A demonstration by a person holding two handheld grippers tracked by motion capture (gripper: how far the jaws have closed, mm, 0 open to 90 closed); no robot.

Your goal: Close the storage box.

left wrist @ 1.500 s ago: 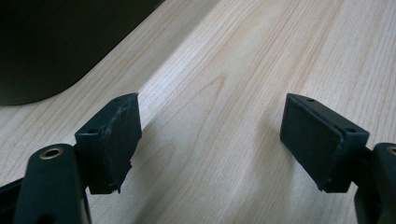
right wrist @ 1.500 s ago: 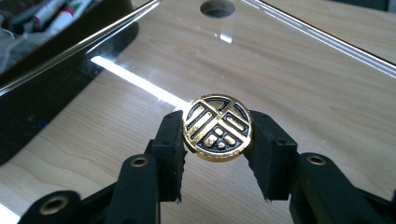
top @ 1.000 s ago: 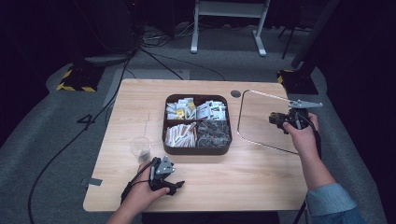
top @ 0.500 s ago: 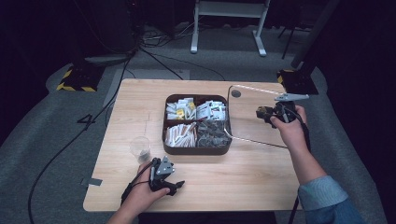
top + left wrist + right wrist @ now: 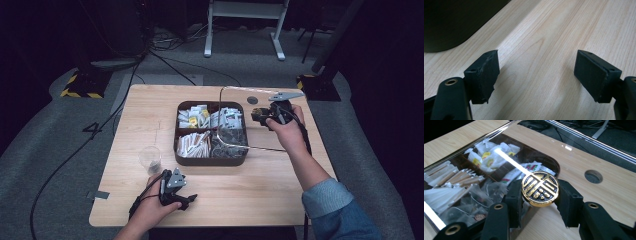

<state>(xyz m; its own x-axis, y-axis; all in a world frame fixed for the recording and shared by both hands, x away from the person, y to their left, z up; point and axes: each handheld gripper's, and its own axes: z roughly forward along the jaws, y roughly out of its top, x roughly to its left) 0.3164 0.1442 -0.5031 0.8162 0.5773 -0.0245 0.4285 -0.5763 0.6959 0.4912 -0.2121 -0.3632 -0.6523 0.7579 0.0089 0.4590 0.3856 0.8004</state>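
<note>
Wooden worktop point(image 5: 280, 195) on a grey floor point(image 5: 55, 135)

A clear cup point(image 5: 150, 159) stands near the worktop's left side, a round hole point(image 5: 252, 100) sits by its far edge, and a strip of tape point(image 5: 100, 195) marks the near left edge. Black cables point(image 5: 70, 155) trail over the floor, yellow-black striped bases point(image 5: 80, 87) lie to the left and right, and a white frame point(image 5: 245, 25) stands behind.

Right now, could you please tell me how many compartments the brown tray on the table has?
4. In the tray: far-left holds yellow-and-white packets, far-right white sachets, near-left paper-wrapped sticks, near-right clear-wrapped items, partly beneath the raised glass lid.
</note>
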